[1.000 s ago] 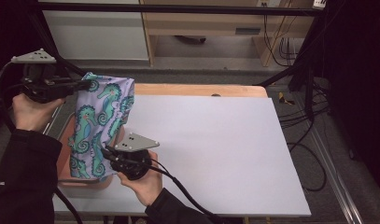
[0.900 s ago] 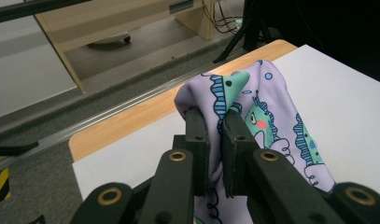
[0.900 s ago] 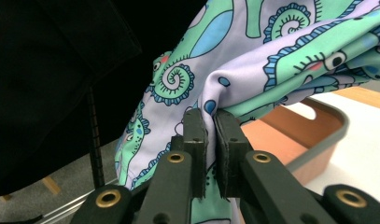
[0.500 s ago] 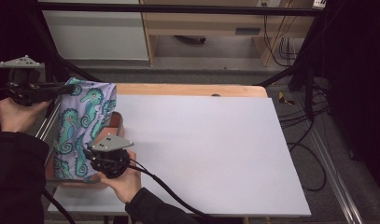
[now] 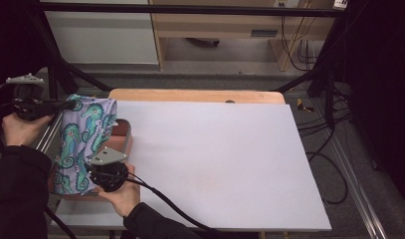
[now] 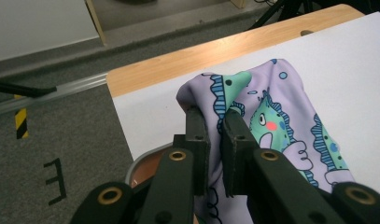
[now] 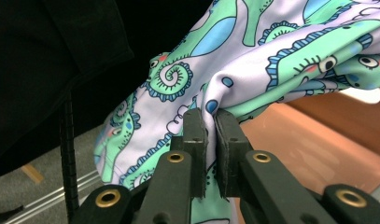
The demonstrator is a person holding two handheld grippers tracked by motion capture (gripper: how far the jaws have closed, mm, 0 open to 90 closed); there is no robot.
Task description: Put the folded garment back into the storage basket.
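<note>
A lilac cloth [image 5: 83,142] printed with teal seahorses hangs stretched between my two grippers at the table's left edge. My left gripper [image 5: 70,105] is shut on its upper far corner; in the left gripper view the jaws of the left gripper [image 6: 214,119] pinch a fold of the cloth [image 6: 276,116]. My right gripper [image 5: 93,172] is shut on the lower near edge; in the right gripper view the right gripper [image 7: 210,116] clamps a bunched fold of the cloth [image 7: 271,56]. The cloth hangs over a reddish-brown tray [image 5: 124,135].
A large white sheet [image 5: 220,159] covers most of the table, with a wooden strip [image 5: 190,95] along the far edge. Black frame posts and cables [image 5: 319,129] stand at the right. A shelf unit [image 5: 215,30] is behind the table.
Both grippers have carried the cloth leftward, off the white sheet to the table's left edge over the tray. The grip on the cloth is unchanged.
</note>
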